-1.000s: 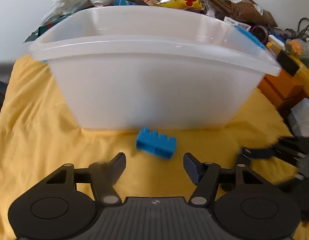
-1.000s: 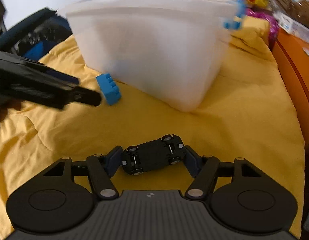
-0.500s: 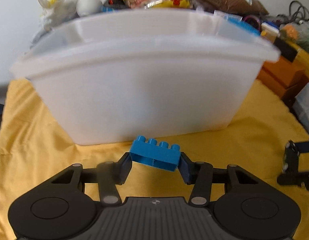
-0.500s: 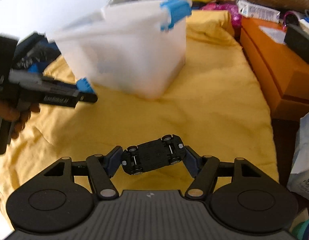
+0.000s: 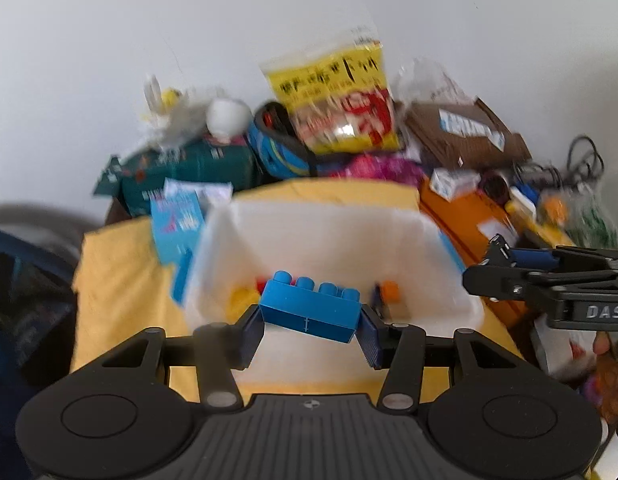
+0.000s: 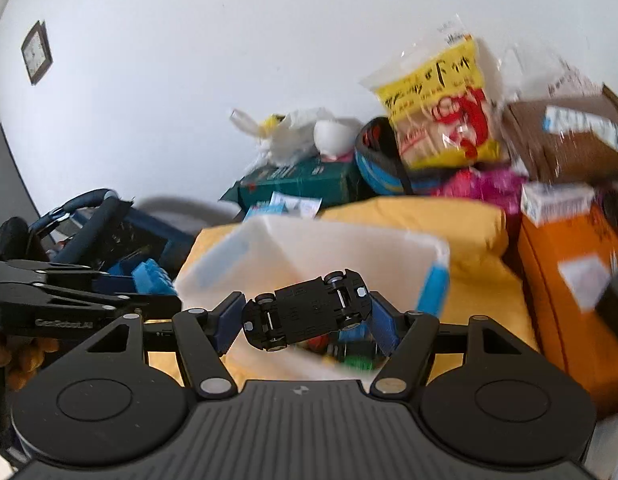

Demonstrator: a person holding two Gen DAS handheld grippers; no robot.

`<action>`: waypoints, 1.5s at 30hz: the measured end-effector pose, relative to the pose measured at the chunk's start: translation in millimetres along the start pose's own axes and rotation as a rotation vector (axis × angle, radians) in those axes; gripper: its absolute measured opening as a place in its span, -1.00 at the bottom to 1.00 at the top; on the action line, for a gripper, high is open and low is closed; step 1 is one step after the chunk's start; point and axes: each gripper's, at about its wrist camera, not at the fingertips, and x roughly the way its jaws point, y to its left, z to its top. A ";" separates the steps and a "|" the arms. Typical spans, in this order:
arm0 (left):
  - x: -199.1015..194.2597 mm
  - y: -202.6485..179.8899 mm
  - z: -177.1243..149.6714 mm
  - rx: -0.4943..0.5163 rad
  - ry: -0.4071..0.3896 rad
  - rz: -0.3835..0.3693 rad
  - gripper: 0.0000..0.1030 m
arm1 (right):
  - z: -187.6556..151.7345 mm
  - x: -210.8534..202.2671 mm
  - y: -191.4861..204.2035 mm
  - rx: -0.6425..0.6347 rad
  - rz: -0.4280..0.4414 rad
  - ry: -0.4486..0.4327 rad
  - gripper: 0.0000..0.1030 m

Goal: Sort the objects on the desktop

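Blue studded plastic brick [image 5: 309,307] sits clamped in the left gripper [image 5: 311,328] above the white translucent plastic bin [image 5: 445,264], while the right gripper [image 6: 305,318] grips an upturned black toy car [image 6: 307,310].

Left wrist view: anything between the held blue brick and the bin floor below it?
Nothing solid. The blue brick, clamped in the left gripper, hangs over the open white bin; only air shows above the small toys inside.

"DAS" on right claw [image 5: 505,272]
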 end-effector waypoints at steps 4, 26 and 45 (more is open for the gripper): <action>10.6 0.5 36.5 0.004 0.007 0.017 0.04 | 26.3 21.5 -9.8 0.036 -0.027 0.045 0.33; 69.1 -1.9 50.8 -0.009 0.197 0.072 0.48 | 19.9 53.4 -29.0 0.039 -0.068 0.204 0.73; 89.5 -9.3 65.9 0.060 0.304 0.129 0.60 | 26.4 65.1 -17.9 -0.024 -0.087 0.259 0.77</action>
